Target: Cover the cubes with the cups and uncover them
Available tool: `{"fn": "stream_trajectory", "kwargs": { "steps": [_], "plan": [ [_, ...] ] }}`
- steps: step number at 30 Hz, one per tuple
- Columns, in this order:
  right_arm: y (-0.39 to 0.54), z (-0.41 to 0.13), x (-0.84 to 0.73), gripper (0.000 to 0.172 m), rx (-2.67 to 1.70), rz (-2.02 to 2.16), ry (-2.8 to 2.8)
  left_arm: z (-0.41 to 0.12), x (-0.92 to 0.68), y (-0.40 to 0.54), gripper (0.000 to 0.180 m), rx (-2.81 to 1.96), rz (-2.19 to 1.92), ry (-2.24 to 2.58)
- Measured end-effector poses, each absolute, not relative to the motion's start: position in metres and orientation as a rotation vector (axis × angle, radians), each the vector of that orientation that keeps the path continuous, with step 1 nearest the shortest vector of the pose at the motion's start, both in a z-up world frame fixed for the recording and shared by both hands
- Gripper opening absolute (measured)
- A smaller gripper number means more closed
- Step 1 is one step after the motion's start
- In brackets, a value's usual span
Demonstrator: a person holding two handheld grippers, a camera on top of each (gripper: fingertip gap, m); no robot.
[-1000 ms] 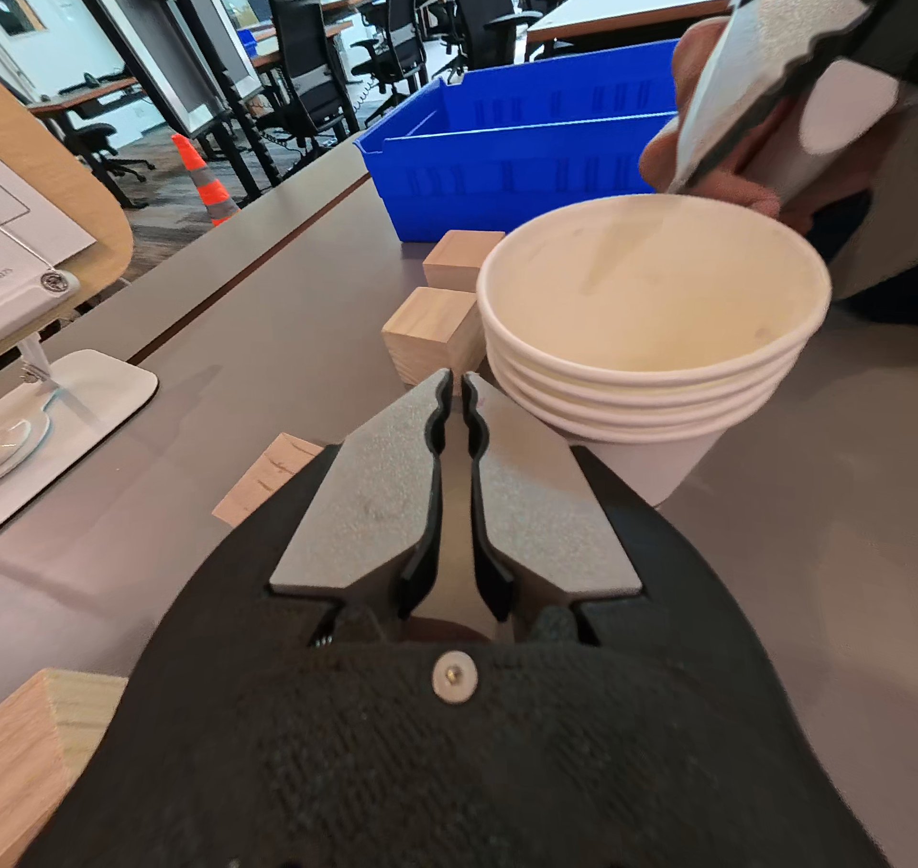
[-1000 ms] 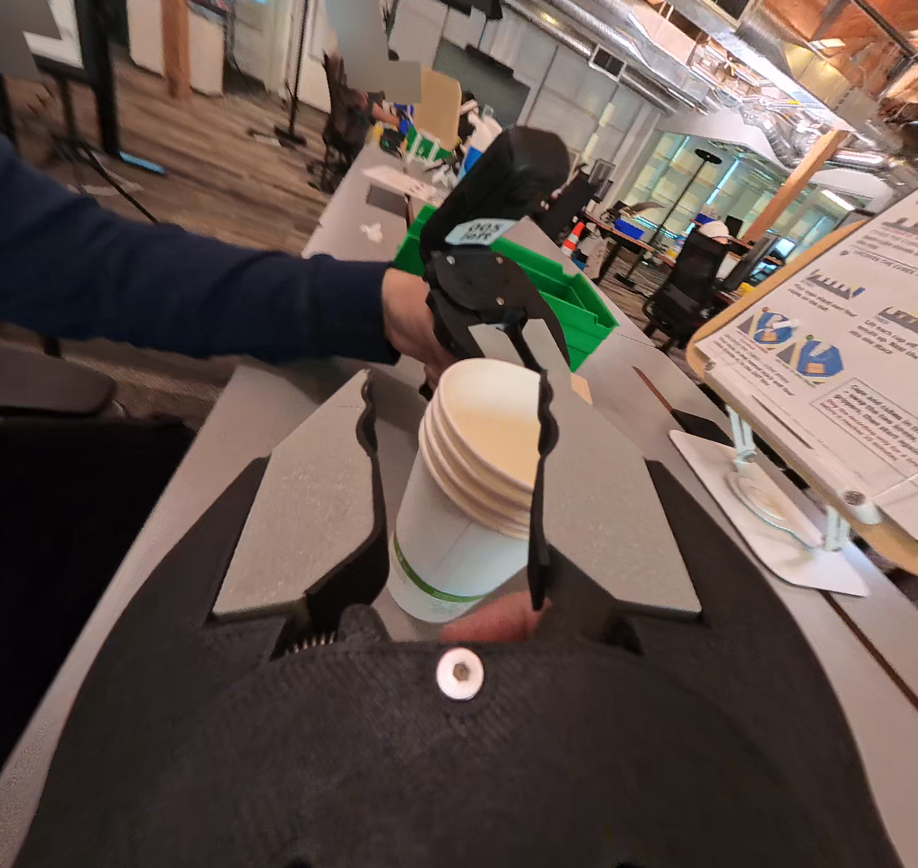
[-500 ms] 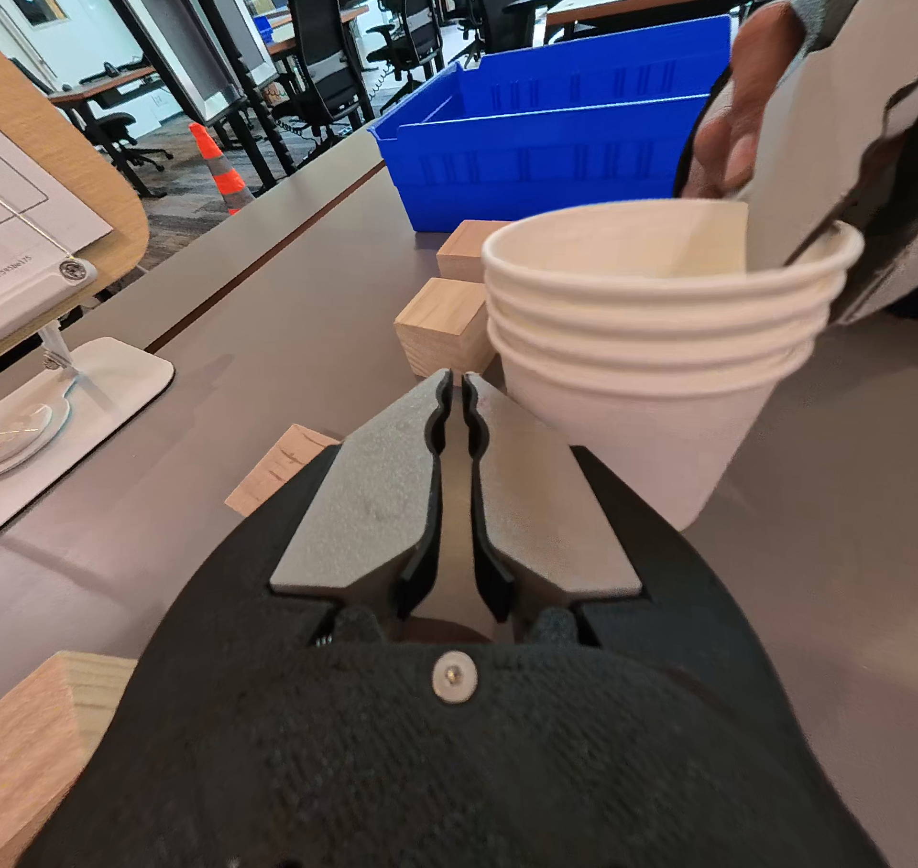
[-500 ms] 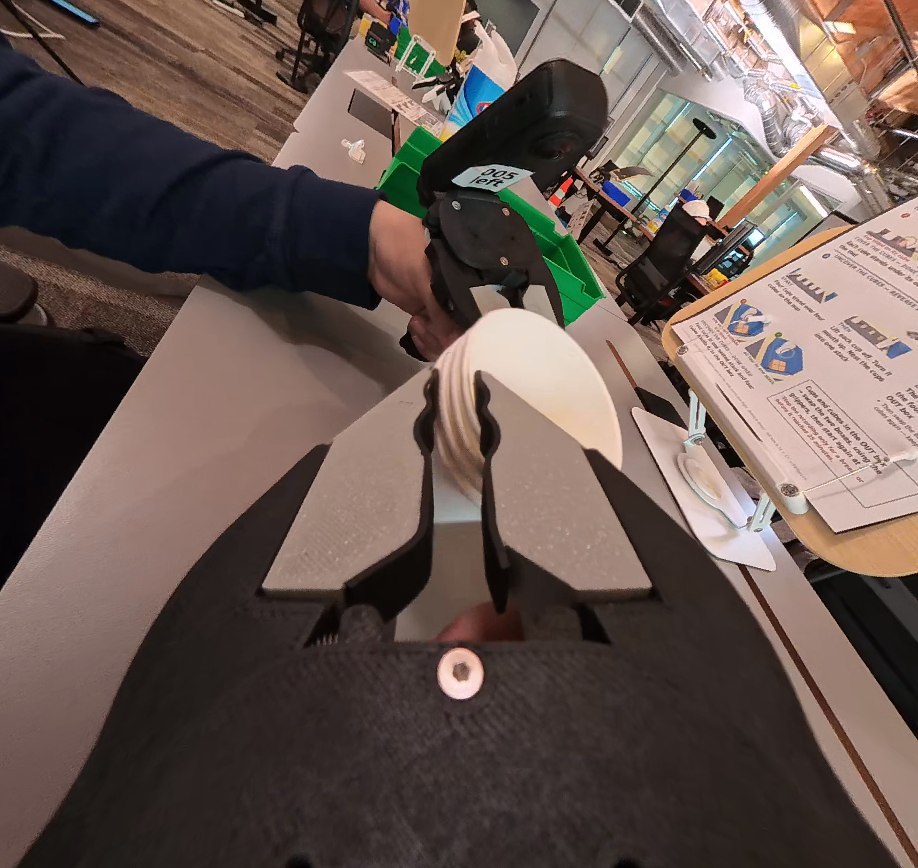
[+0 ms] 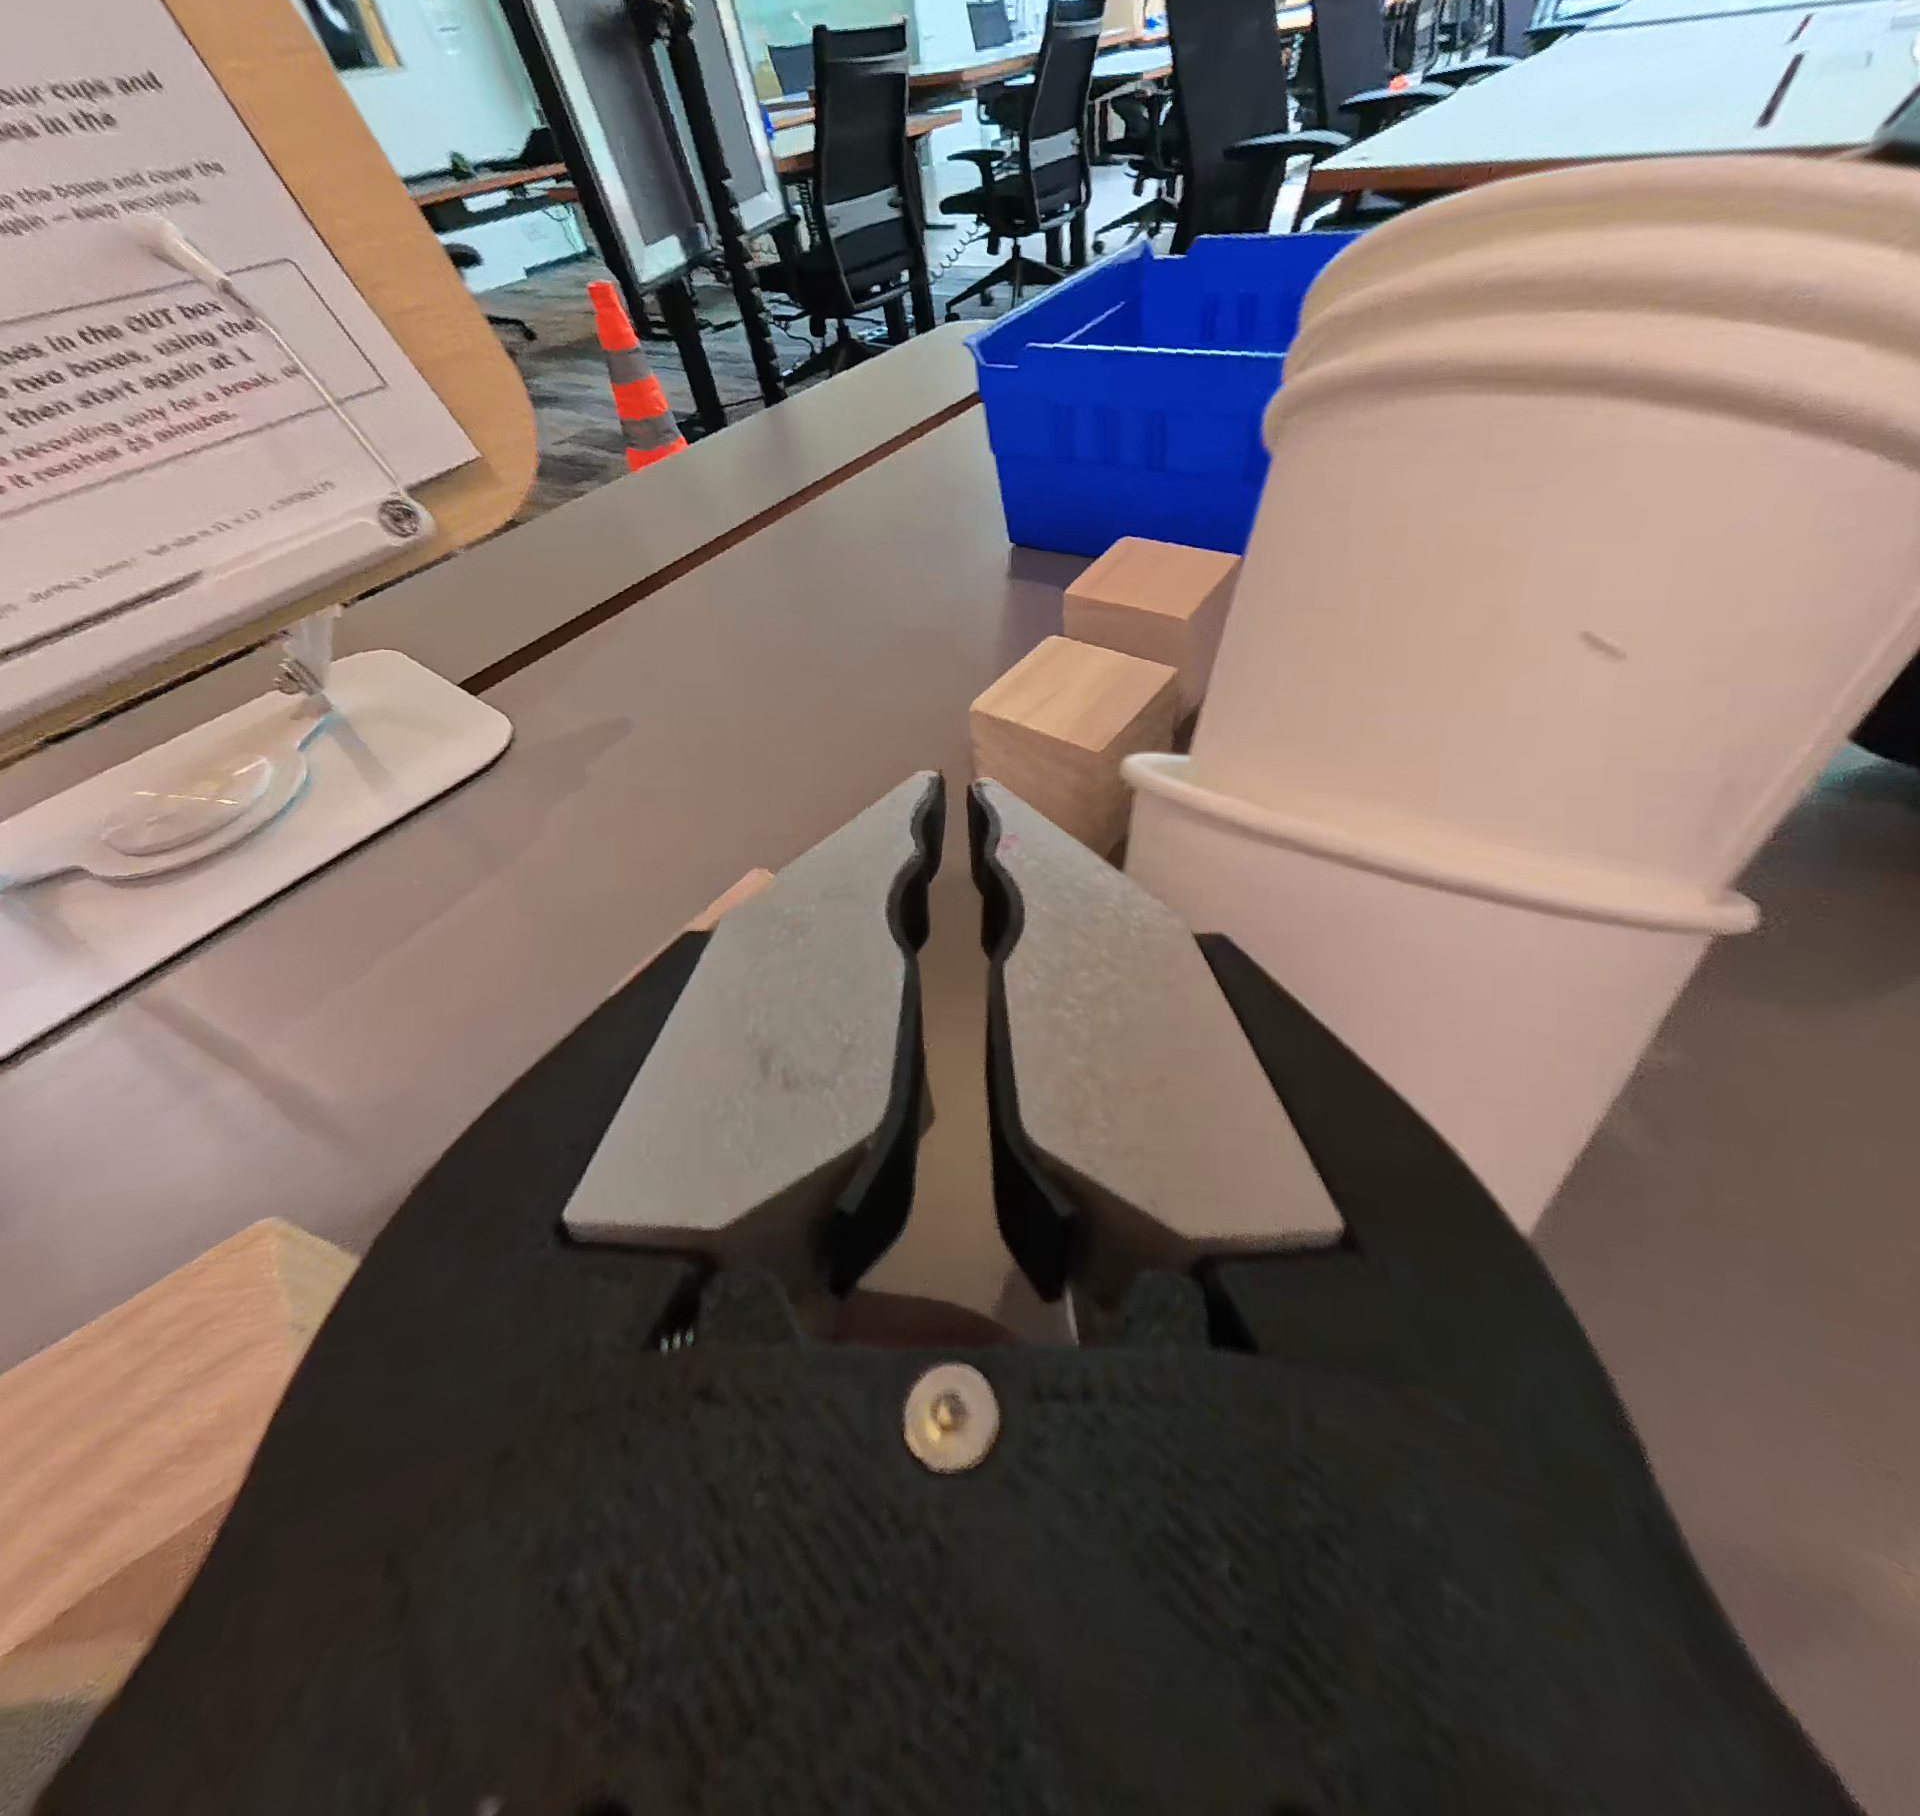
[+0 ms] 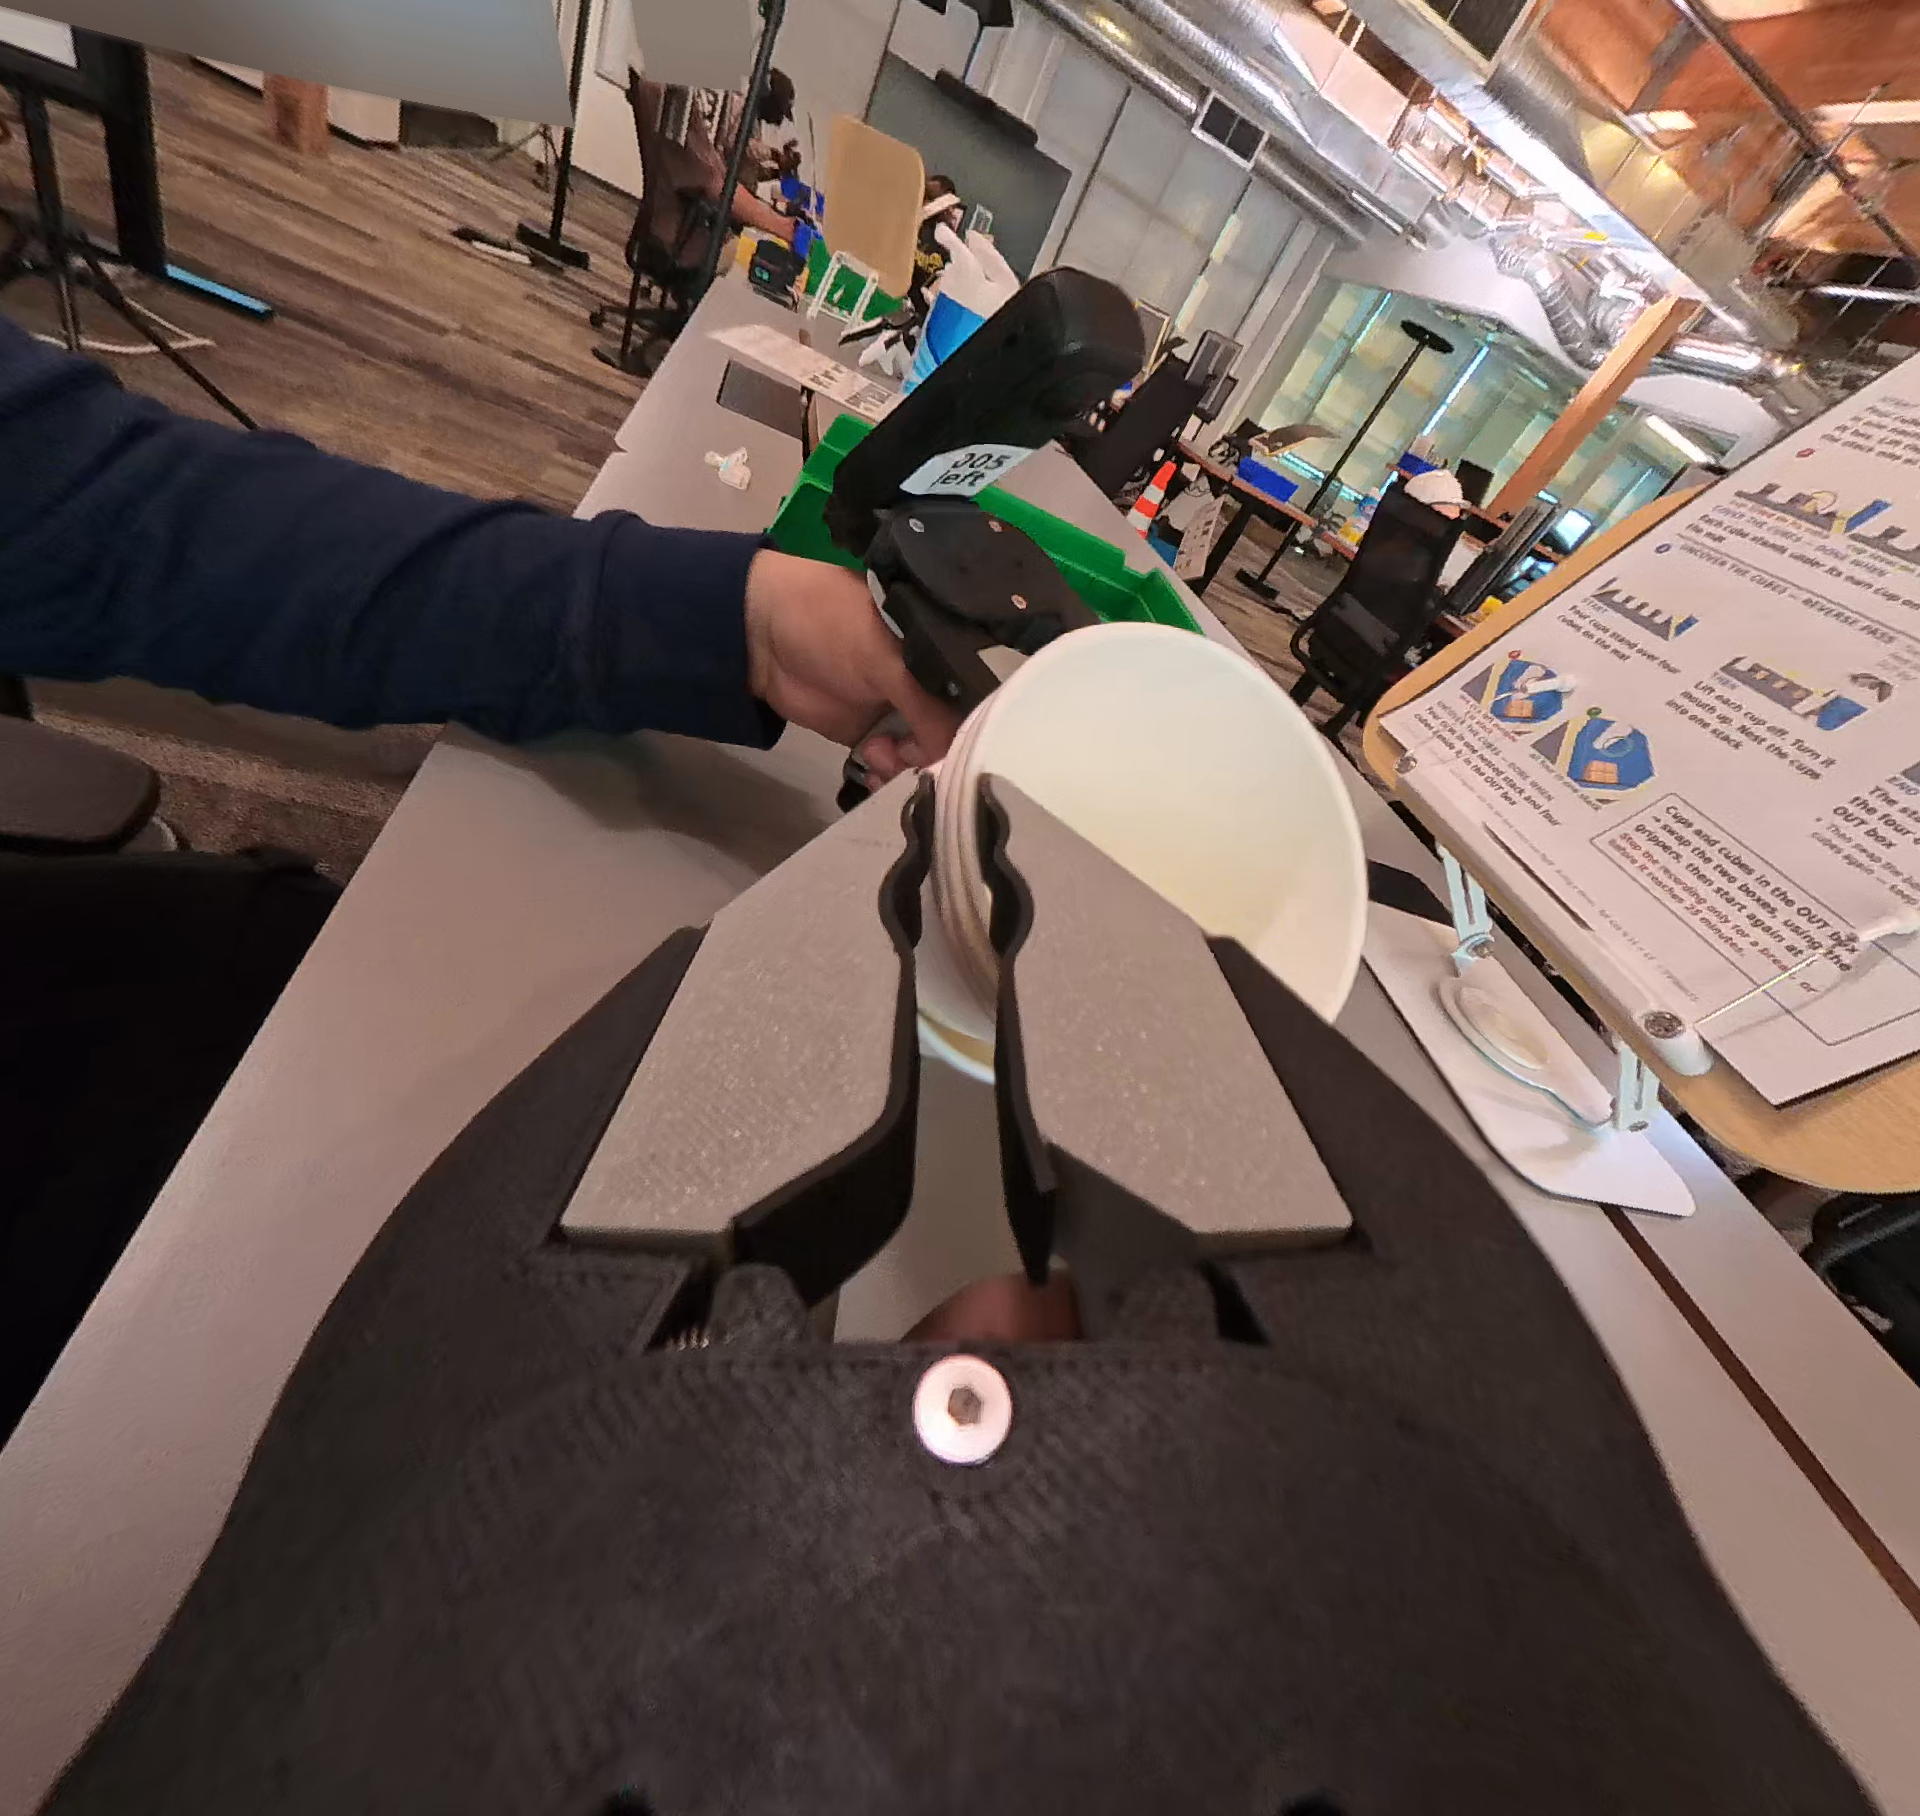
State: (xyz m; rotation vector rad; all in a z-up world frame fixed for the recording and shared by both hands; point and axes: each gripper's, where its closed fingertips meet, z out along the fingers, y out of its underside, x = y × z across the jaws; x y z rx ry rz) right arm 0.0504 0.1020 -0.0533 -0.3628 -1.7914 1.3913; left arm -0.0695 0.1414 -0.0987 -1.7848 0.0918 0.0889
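each gripper point(image 6: 951, 831) has grey textured fingers point(image 5: 800, 1028) with wavy black pads, a black body, a silver screw point(image 6: 963, 1408); navy sleeve point(image 6: 343, 571) beside it.

Setting: open-plan office used as a workspace. Evidence: rows of black swivel chairs point(image 5: 873, 177) and long desks point(image 5: 1621, 104) across the top of the left wrist view; exposed ventilation ducts point(image 6: 1299, 31) and timber ceiling at upper right of the right wrist view; glass partition walls point(image 6: 1340, 384) mid-frame; orange traffic cone point(image 5: 632, 379) on the floor; grey counter point(image 5: 727, 644) in the foreground.
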Motion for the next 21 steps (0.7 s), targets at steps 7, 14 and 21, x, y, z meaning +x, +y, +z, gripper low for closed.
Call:
{"fn": "stream_trajectory", "kwargs": {
  "steps": [7,14,21],
  "plan": [
    [0.092,-0.076,0.048,0.004,-0.347,1.335,-1.878,-0.117,-0.058,0.146,0.000,-1.863,0.077,0.158],
    [0.079,-0.090,0.055,0.005,-0.334,1.377,-1.969,-0.131,-0.052,0.150,0.000,-1.930,0.068,0.173],
    [0.073,-0.091,0.062,0.021,-0.337,1.461,-2.009,-0.131,-0.051,0.150,0.000,-1.929,0.069,0.179]
  ]
}}
